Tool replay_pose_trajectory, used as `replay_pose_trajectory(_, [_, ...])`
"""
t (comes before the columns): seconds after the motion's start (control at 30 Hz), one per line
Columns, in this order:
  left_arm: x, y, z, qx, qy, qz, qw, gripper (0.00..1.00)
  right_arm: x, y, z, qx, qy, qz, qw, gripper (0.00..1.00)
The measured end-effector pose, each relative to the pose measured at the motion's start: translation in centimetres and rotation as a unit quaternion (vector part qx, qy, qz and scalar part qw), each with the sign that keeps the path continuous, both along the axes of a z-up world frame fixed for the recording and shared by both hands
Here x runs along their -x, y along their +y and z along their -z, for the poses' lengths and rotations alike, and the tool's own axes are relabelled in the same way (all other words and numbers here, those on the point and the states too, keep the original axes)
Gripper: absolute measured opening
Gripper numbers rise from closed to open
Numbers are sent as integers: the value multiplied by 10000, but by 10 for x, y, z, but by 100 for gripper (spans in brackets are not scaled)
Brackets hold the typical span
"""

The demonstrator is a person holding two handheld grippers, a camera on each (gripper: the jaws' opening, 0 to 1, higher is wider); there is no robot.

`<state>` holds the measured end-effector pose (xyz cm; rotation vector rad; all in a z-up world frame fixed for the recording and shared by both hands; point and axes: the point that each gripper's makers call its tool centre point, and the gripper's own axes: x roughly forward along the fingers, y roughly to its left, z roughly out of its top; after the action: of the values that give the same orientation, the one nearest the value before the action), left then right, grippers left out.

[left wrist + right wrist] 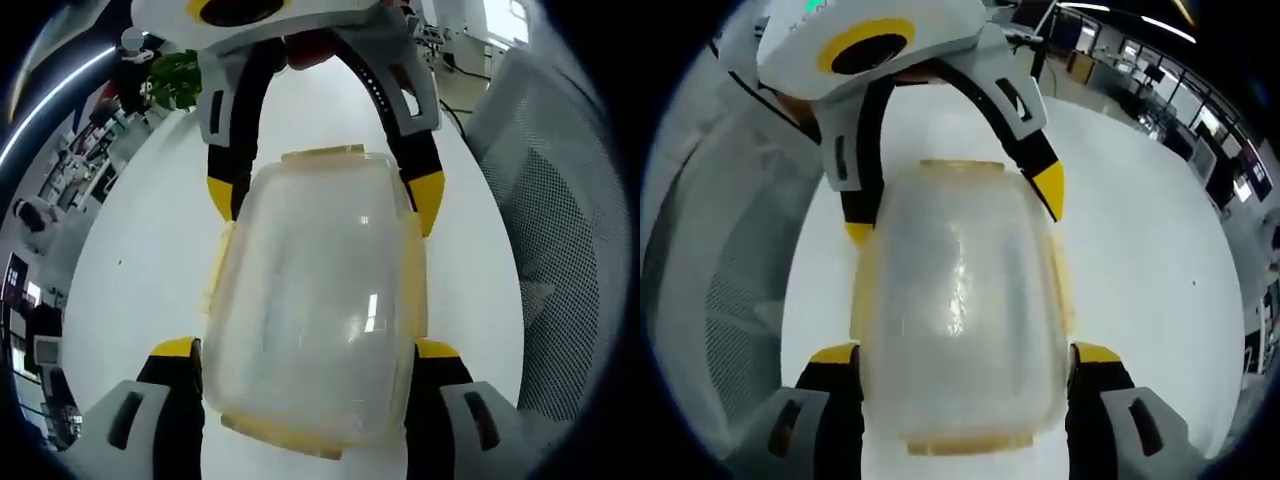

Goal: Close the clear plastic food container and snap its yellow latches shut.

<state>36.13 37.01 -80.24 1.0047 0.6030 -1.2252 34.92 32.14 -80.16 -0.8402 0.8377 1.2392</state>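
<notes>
Across the whole frame in both views runs a white table (150,250); a grey mesh chair (560,250) fills the right edge of the left gripper view and the left edge of the right gripper view.

Frame centre: clear plastic food container (310,300), lid on, yellow latches (322,153) along its edges; latch state not legible.

Left gripper (305,350) at bottom centre of its view, jaws spread, one each side of the container, close against its walls. Right gripper (965,355) likewise at the opposite end, jaws spread and straddling the container.
</notes>
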Motion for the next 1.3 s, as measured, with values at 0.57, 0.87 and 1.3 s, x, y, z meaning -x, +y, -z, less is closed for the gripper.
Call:
replay_pose_trajectory(0.57, [-26,-8,1,83,50,-107,9999,83,-26,-8,1,15,2,-124,9999,85])
replay_pose_trajectory(0.87, [-36,-11,-1,122,56,-133,9998,83,-37,-11,1,43,4,-158,9999,85])
replay_pose_trajectory(1.3, [-55,-15,0,151,55,-147,9998,83,-56,-15,3,87,8,-173,9998,85])
